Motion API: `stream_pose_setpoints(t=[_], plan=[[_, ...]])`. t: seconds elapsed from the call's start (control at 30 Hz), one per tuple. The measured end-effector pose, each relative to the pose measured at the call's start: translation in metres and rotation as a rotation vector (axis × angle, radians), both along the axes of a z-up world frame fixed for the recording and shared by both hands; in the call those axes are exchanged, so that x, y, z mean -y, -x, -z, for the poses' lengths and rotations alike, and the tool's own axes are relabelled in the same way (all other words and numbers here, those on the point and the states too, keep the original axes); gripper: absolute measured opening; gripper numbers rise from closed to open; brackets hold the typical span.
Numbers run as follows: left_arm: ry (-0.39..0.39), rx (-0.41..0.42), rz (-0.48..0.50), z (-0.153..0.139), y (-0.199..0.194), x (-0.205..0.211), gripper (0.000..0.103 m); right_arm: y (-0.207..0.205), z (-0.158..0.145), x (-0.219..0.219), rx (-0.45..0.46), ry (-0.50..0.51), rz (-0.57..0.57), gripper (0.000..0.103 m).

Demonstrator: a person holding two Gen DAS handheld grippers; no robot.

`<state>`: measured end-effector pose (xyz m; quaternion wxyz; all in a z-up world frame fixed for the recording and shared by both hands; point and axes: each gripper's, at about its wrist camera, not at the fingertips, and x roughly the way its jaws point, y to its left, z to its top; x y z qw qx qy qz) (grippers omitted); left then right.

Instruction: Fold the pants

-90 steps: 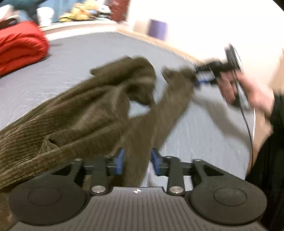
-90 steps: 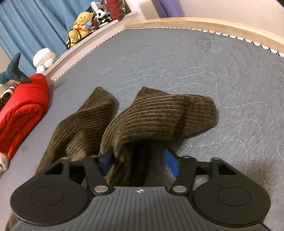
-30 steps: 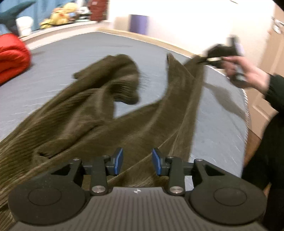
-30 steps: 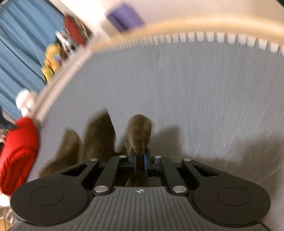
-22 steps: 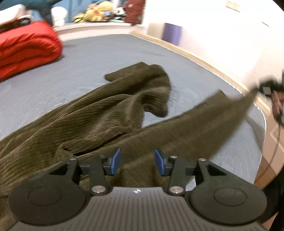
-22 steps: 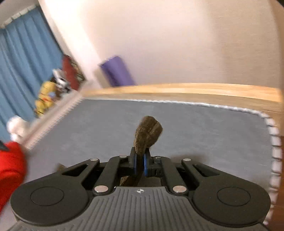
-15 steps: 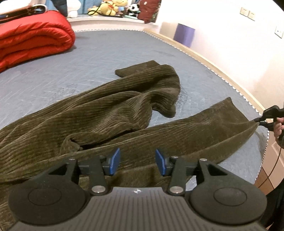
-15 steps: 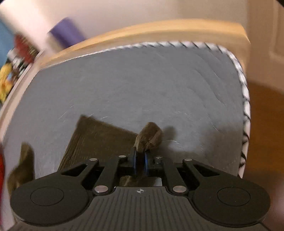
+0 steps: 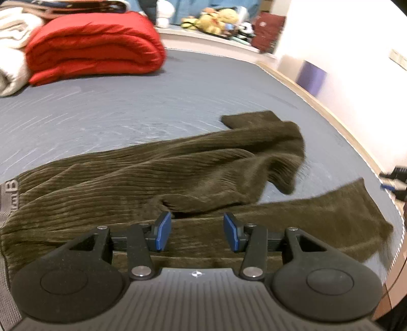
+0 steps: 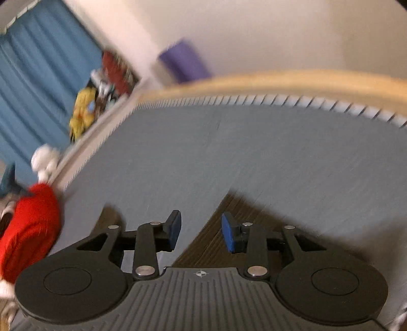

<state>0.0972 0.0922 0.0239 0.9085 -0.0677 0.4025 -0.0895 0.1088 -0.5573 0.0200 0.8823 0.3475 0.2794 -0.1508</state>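
Note:
Dark olive corduroy pants [image 9: 193,173] lie spread across the grey mattress [image 9: 127,112]. One leg is bunched and folded over itself at the far right; the other leg [image 9: 330,216] stretches flat toward the bed's right edge. My left gripper [image 9: 194,231] hovers open just above the fabric near the crotch, nothing between its blue pads. In the right wrist view my right gripper [image 10: 201,231] has its jaws opening, and the leg's end [image 10: 229,224] lies on the mattress below them, untouched. The right gripper also shows at the far right edge [image 9: 393,179] of the left wrist view.
A rolled red quilt [image 9: 94,48] and white bedding [image 9: 12,51] sit at the head of the bed. Plush toys [image 9: 216,17] line a ledge by blue curtains [image 10: 38,84]. A wooden bed frame [image 10: 279,81] runs along the wall, with a purple object [image 10: 183,61] behind it.
The right gripper pulled one leg out straight toward the bed's edge, laid it down and let go. The left gripper stayed open and drifted, its view swinging toward the red quilt.

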Motion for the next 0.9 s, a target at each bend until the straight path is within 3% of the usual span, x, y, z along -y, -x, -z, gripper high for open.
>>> stream_pose_setpoints(t=[0.1,0.2,0.33,0.4,0.47,0.53,0.57,0.6,0.63,0.73,0.83,0.9], plan=[[0.004,0.0,-0.066,-0.001,-0.001,-0.017,0.051,-0.031,0.022,-0.019,-0.062,-0.024,-0.048,0.041],[0.016,0.003,-0.116,-0.002,0.002,-0.037,0.056,-0.055,0.035,-0.034,-0.129,-0.008,-0.057,0.065],[0.011,0.003,-0.169,-0.002,0.007,-0.064,0.056,-0.082,0.057,-0.054,-0.257,0.061,-0.041,0.065],[0.005,0.005,-0.194,-0.004,0.012,-0.077,0.056,-0.095,0.065,-0.065,-0.276,0.125,-0.018,0.064],[0.004,0.015,-0.213,-0.007,0.016,-0.088,0.056,-0.107,0.064,-0.072,-0.303,0.211,0.007,0.05],[-0.002,0.02,-0.232,-0.009,0.018,-0.096,0.057,-0.116,0.07,-0.077,-0.341,0.276,0.049,0.021],[-0.003,0.02,-0.239,-0.01,0.018,-0.1,0.057,-0.119,0.071,-0.079,-0.35,0.303,0.071,0.014],[-0.003,0.021,-0.243,-0.01,0.019,-0.103,0.057,-0.119,0.071,-0.077,-0.344,0.306,0.102,0.004],[-0.002,0.02,-0.246,-0.01,0.019,-0.106,0.057,-0.121,0.069,-0.074,-0.32,0.294,0.12,0.002],[-0.004,0.013,-0.257,-0.011,0.019,-0.112,0.057,-0.121,0.052,-0.068,-0.155,0.295,0.142,0.001],[0.001,0.006,-0.267,-0.01,0.019,-0.118,0.057,-0.122,0.028,-0.07,0.039,0.455,0.14,0.0],[0.008,-0.003,-0.274,-0.009,0.02,-0.121,0.057,-0.126,0.023,-0.062,0.084,0.45,0.095,0.0]])
